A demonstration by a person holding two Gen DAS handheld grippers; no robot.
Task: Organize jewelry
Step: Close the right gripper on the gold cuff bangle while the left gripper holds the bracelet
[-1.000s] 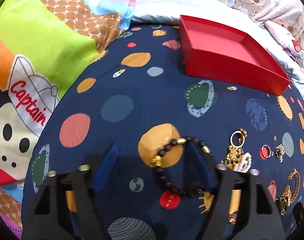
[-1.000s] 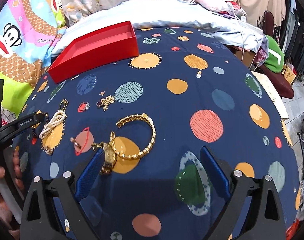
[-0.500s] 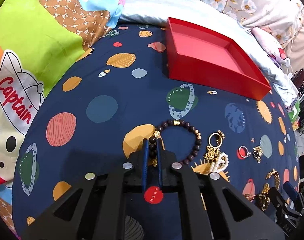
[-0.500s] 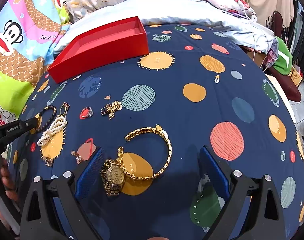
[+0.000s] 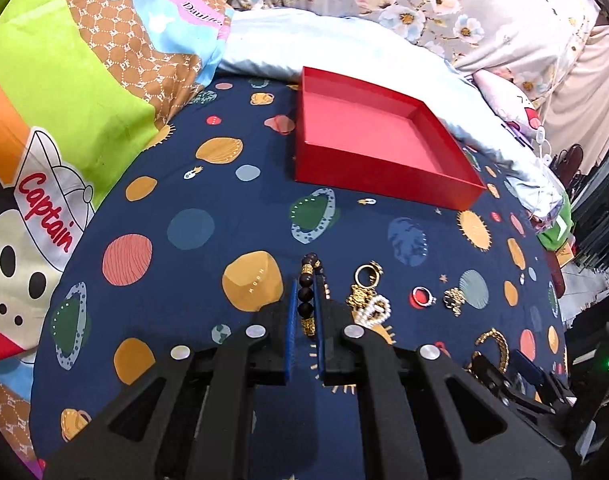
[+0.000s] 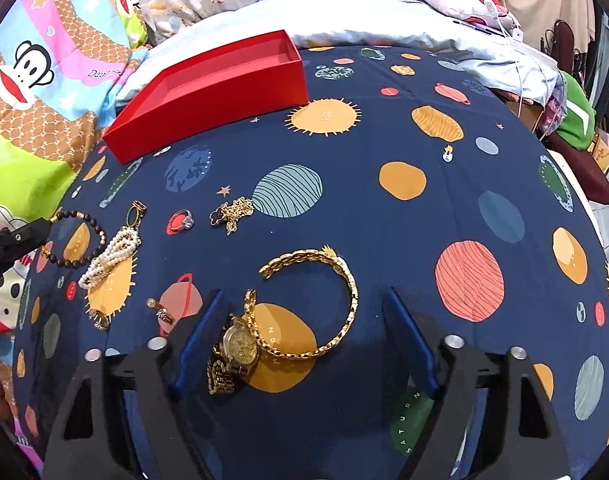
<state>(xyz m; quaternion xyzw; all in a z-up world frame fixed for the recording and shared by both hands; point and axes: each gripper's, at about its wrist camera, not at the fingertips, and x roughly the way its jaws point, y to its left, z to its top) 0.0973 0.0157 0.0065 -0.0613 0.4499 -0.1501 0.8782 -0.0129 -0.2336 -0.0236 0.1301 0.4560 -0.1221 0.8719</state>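
Lift slowly with left fingers (image 5: pixel 304 312) pinched tight on the beads (image 5: pixel 307 300) near the bed's (image 5: pixel 208 208) near edge, right fingers (image 6: pixel 300 336) closing, partly wide, around the watch (image 6: pixel 238 346), then carry to the box (image 5: pixel 376 148).

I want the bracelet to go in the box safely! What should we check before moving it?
1. Left tool shut on the bead bracelet: ok.
2. Bracelet fully off the cloth: cannot tell.
3. Bracelet apart from the pearls: cannot tell; they lie very close.
4. Red box empty, open side up: ok.
5. Right tool out of the way, over the gold watch, jaws just been closing, not gripping: ok.
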